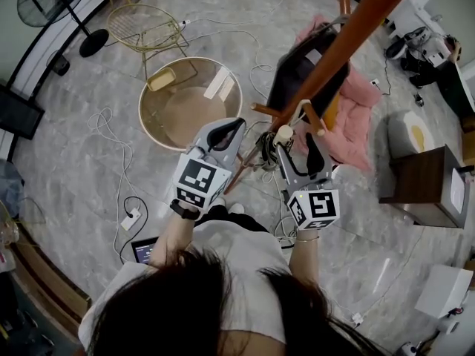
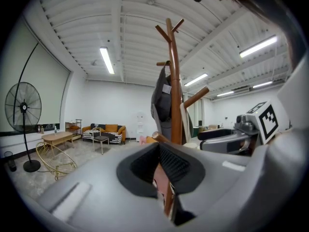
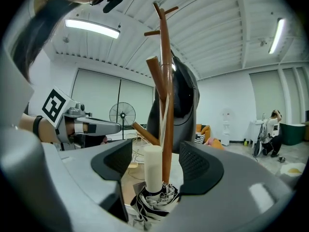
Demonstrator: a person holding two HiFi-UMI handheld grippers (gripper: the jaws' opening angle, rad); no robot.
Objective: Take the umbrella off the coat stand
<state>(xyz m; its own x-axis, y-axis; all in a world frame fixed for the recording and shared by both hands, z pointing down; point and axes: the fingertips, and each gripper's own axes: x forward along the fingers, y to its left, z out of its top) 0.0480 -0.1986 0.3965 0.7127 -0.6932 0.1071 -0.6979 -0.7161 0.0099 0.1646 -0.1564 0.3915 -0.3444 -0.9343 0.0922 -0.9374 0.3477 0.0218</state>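
The brown wooden coat stand point(image 1: 349, 39) slants across the head view and stands upright ahead of both grippers point(image 3: 166, 95). A folded black-and-white umbrella point(image 3: 153, 201) with a cream handle point(image 3: 153, 167) hangs by a pale strap from a peg point(image 3: 155, 76), close against the pole. My right gripper point(image 3: 154, 166) is open, with the cream handle point(image 1: 283, 133) standing between its pads and touching neither. My left gripper point(image 2: 161, 175) is shut on nothing, to the left of the pole point(image 2: 175, 91). A dark bag point(image 3: 186, 100) hangs higher on the stand.
A round glass table point(image 1: 152, 121) and a gold wire chair point(image 1: 145, 24) stand beyond the left gripper point(image 1: 234, 127). A pink cloth point(image 1: 360, 99) lies behind the stand, a brown cabinet point(image 1: 423, 188) is at the right, and cables and a power strip point(image 1: 130, 218) are on the floor.
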